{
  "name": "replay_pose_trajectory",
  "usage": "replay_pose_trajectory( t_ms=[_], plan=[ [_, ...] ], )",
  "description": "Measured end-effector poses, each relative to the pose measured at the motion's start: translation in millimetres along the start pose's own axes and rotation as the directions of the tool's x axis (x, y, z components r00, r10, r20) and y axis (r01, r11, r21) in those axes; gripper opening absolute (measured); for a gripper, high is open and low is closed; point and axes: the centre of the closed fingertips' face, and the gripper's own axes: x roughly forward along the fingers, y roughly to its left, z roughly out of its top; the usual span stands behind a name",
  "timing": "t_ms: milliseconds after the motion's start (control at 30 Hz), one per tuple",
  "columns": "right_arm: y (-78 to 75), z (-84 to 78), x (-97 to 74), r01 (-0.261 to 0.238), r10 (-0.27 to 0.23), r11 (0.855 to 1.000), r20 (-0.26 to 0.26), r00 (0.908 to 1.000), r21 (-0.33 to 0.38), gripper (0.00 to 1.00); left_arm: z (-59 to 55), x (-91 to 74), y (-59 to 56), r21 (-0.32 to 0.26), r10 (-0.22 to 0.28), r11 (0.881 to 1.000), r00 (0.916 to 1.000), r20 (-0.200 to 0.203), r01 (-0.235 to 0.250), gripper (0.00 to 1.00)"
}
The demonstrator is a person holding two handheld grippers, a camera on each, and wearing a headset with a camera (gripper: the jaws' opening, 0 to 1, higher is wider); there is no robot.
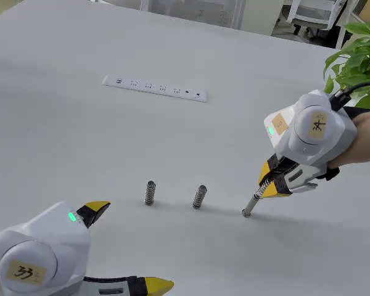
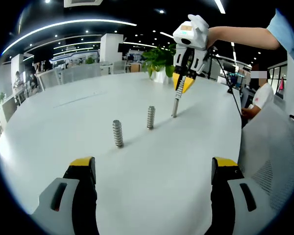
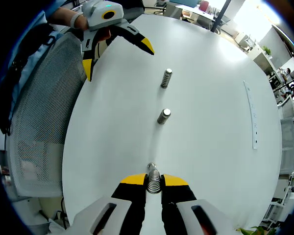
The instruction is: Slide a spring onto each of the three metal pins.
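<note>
Spring-covered pin (image 1: pixel 150 193) upright, second spring-covered pin (image 1: pixel 199 197) leaning slightly, third pin (image 1: pixel 250 208) tilted, bare low down, spring (image 1: pixel 264 188) around its top

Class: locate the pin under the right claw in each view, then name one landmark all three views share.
Head view: third pin lower right, below the right claw.
Left gripper view: upper centre.
Right gripper view: bottom centre, before the held spring.
Landmark: the two sprung pins.
</note>
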Motion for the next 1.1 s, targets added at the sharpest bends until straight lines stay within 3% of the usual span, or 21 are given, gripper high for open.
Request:
replay_pose_trajectory(
  t_ms=[633, 1100],
  plan=[
    [2.3, -2.0, 14.7, -0.022, 0.021, 0.999, -0.045, 0.9988, -0.032, 0.08, -7.6, -0.4, -4.1, -0.030, -0.005, 1.000, 0.9999, -0.016, 0.005, 0.94],
    [4.2, -11.1, 39.0, -0.048, 0.045, 0.998, -0.087, 0.9952, -0.036, 0.08, -12.3, -4.2, -3.1, -0.042, 0.000, 0.999, 0.9997, -0.023, -0.001, 0.92]
  ],
)
